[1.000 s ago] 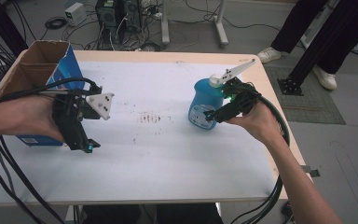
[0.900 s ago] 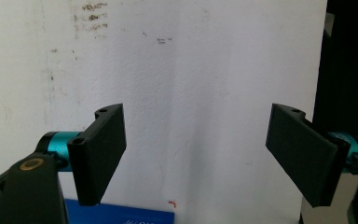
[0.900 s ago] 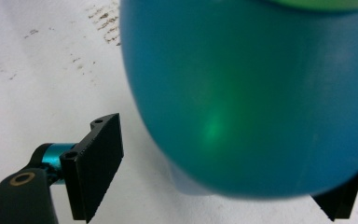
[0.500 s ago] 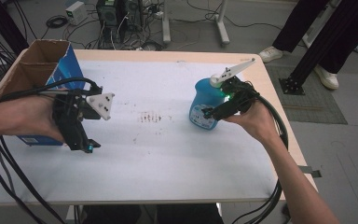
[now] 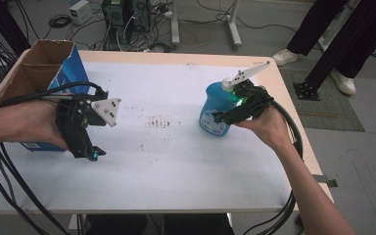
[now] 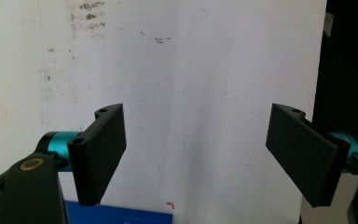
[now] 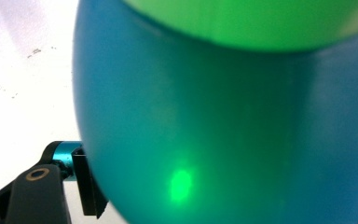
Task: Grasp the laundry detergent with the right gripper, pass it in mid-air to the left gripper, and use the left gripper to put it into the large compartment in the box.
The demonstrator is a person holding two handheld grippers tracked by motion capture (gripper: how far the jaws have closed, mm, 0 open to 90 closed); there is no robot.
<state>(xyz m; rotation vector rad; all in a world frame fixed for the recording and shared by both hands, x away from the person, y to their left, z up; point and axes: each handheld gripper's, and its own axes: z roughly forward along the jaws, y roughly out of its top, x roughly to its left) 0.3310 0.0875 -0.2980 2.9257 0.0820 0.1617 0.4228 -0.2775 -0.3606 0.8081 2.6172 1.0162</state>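
Over at the right edge of the table [image 5: 176, 196], the right hand-held gripper [image 5: 220, 117] is pressed against a round blue plastic bottle with a white label [image 5: 215, 110]. The bottle stands upright near that edge, roughly midway between the far and near sides. From the right gripper view the blue bottle wall [image 7: 223, 130] bulges right up between the jaws; one black jaw lies flush against its side at lower left, the other is hidden at the frame's edge, so the hand-held gripper looks clamped on the bottle. A green light glows on the gripper and reflects off the plastic.

Across the table, the left hand-held gripper [image 5: 90, 152] hangs over the white cover near the left edge, jaws spread wide with nothing between them, clear in the left gripper view [image 6: 196, 154]. Just behind it sits an open cardboard box with blue printed sides [image 5: 54, 68], at the far left corner. A patch of dark smudges [image 5: 157, 123] marks the cover's middle, between the two grippers.
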